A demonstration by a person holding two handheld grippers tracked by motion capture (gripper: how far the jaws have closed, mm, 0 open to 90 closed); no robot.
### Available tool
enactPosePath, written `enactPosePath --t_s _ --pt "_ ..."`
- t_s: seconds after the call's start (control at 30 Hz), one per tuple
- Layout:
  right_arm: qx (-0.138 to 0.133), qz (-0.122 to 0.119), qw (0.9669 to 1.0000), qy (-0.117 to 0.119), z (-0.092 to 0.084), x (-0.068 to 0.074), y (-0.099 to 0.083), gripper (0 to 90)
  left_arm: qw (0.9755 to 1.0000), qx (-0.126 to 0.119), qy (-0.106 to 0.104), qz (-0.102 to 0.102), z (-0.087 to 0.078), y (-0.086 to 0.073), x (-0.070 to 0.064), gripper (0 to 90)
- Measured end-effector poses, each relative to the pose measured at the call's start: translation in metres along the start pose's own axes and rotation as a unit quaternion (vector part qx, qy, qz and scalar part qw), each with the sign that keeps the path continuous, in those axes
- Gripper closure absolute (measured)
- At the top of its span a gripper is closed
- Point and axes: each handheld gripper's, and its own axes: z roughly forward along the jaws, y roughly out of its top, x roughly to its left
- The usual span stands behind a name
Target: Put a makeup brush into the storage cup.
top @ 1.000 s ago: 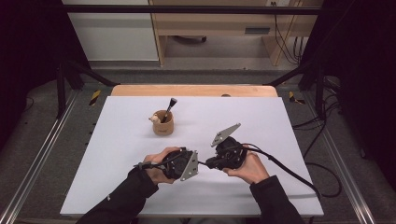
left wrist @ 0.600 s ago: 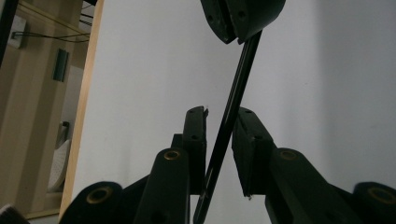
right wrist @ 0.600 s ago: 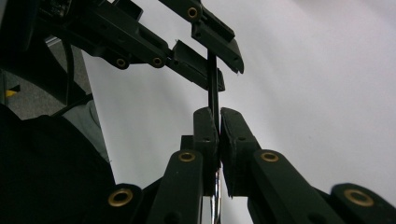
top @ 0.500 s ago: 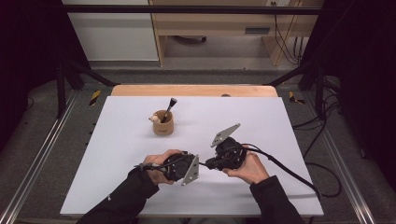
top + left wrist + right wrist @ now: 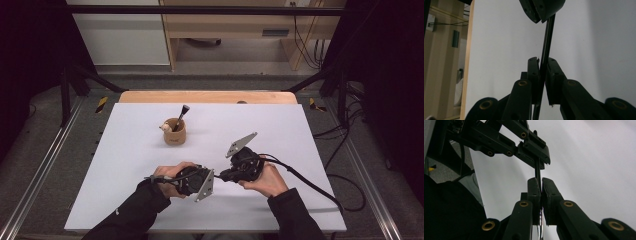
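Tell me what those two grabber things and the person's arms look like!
Both are chunky and black. The left gripper and the right gripper each carry a grey three-cornered plate on top. Their jaws are flat black bars joined by brass-coloured rivets. A black cable trails from the right one. The person wears dark long sleeves.

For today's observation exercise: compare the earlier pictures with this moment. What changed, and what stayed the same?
The left gripper has just been closing its fingers and now clamps a thin black rod that runs between both grippers. The right gripper stays shut on the same rod. Both hands kept their places over the white table, and the wooden cup with the brush in it did not move.
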Motion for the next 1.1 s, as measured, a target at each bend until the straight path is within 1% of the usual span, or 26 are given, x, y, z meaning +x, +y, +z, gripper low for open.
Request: enactPosePath --t_s 0.13,0.23,0.4,0.43,0.47,0.5,0.53,0.57,0.6,0.63,0.67,0.7,0.73,0.8,0.83,0.87,0.9,0.93,1.03,1.07,1.1 --pt "0.000 -0.001 1.0000 0.001 0.000 0.000 0.000 85.8 1.0000 0.002 -0.006 0.006 0.001 0.000 -0.001 83.6" --pt "-0.001 -0.002 1.0000 0.002 0.000 0.000 0.000 85.7 0.9999 0.003 -0.007 0.009 0.001 0.000 -0.002 84.3" --pt "-0.007 0.002 1.0000 0.003 0.000 0.001 0.000 85.3 0.9999 0.002 -0.008 0.008 0.001 0.000 -0.002 84.5" --pt "-0.008 0.002 1.0000 -0.002 0.000 0.001 0.000 85.1 0.9999 0.007 -0.007 0.010 0.000 0.000 -0.001 84.6" --pt "-0.010 -0.002 0.9999 -0.002 -0.001 0.001 0.000 84.6 1.0000 0.002 -0.007 0.004 0.000 0.000 -0.002 84.6" --pt "-0.014 -0.002 0.9999 -0.006 -0.001 0.001 0.000 83.3 1.0000 0.005 -0.006 0.005 0.000 -0.001 -0.002 84.6" --pt "-0.018 -0.003 0.9997 -0.013 -0.002 0.001 0.000 81.0 1.0000 0.003 -0.009 -0.002 0.001 -0.001 -0.003 84.6" --pt "-0.024 0.000 0.9996 -0.018 -0.003 0.002 0.000 79.0 0.9999 -0.004 -0.007 -0.007 0.002 -0.002 -0.004 84.6" --pt "-0.027 -0.003 0.9993 -0.024 -0.004 0.002 0.000 76.0 0.9999 -0.003 -0.009 -0.011 0.002 -0.003 -0.004 84.6" --pt "-0.034 -0.003 0.9990 -0.028 -0.006 0.002 0.000 74.6 0.9999 0.008 -0.010 -0.011 0.001 -0.004 -0.003 84.6" --pt "-0.044 -0.006 0.9983 -0.036 -0.008 0.001 0.000 71.6 0.9999 0.004 -0.008 -0.014 0.002 -0.005 -0.003 84.6" --pt "-0.051 -0.006 0.9978 -0.041 -0.010 0.001 0.000 68.6 0.9998 0.008 -0.009 -0.017 0.001 -0.006 -0.003 84.6" --pt "-0.060 -0.008 0.9971 -0.046 -0.013 0.001 0.000 65.9 0.9997 0.019 -0.009 -0.007 0.000 -0.007 -0.001 84.5" --pt "-0.079 -0.005 0.9952 -0.058 -0.017 0.001 0.000 61.6 0.9993 0.007 -0.011 -0.034 0.002 -0.009 -0.004 84.6" --pt "-0.082 -0.009 0.9945 -0.063 -0.019 0.000 0.000 59.3 0.9988 0.002 -0.013 -0.047 0.002 -0.011 -0.005 84.5" --pt "-0.091 -0.006 0.9932 -0.073 -0.022 0.000 0.000 56.6 0.9986 0.002 -0.014 -0.050 0.002 -0.012 -0.005 84.6" --pt "-0.095 -0.004 0.9923 -0.079 -0.024 -0.001 0.000 55.0 0.9985 0.014 -0.016 -0.051 0.001 -0.013 -0.004 84.6" --pt "-0.105 -0.004 0.9907 -0.086 -0.026 -0.001 0.000 51.4 0.9985 0.017 -0.016 -0.050 0.000 -0.014 -0.003 84.6" --pt "-0.123 -0.001 0.9875 -0.099 -0.032 -0.001 0.000 45.4 0.9974 0.019 -0.016 -0.068 -0.001 -0.019 -0.003 84.5" --pt "-0.129 0.001 0.9862 -0.103 -0.034 -0.002 0.000 42.9 0.9973 0.020 -0.015 -0.069 -0.001 -0.020 -0.003 84.6" --pt "-0.131 0.002 0.9855 -0.107 -0.035 -0.002 0.000 41.9 0.9966 0.022 -0.016 -0.078 -0.002 -0.021 -0.003 84.6"
